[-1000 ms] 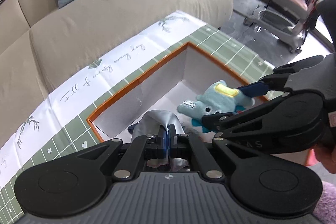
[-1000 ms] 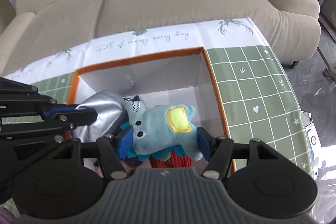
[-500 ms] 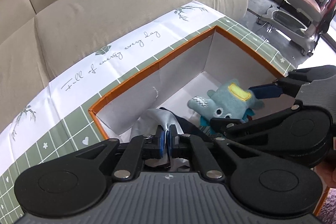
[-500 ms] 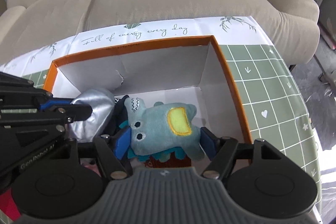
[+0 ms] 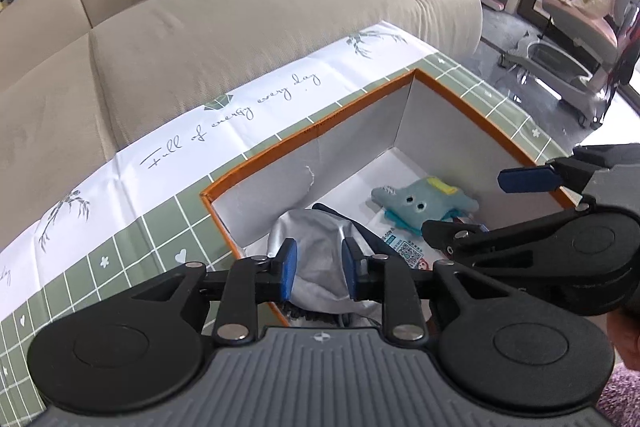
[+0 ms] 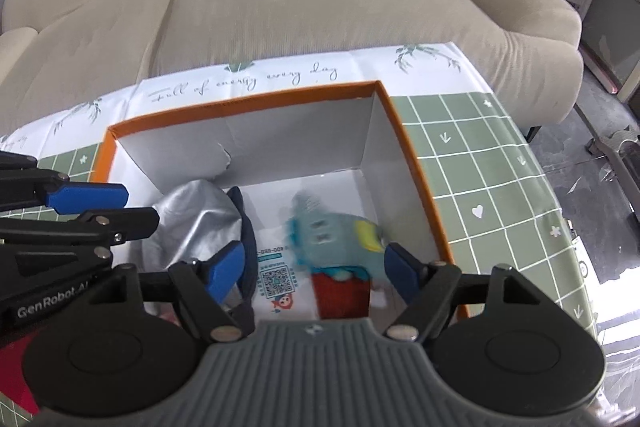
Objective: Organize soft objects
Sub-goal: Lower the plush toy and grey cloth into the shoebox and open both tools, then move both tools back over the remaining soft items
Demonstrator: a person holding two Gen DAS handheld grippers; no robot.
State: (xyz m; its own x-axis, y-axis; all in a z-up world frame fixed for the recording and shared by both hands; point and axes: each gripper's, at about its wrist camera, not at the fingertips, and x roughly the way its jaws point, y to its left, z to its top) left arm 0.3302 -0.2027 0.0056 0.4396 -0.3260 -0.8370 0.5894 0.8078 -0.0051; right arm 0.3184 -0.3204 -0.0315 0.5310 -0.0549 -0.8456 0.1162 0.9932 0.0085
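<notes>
two soft things now lie inside the orange-rimmed box (image 6: 404,131): a silver padded pouch (image 5: 316,239) by its left wall and a blue plush toy (image 5: 424,201) on the floor to the right. my left gripper (image 5: 318,269) is opening, pads flanking the pouch, apparently clear of the fabric. my right gripper (image 6: 316,269) is opening wide too, with the blurred plush lying loose below it, so both look dropped for storing.

plush toy (image 5: 424,201) in box (image 5: 280,143), bundle (image 5: 316,247) beside it
</notes>
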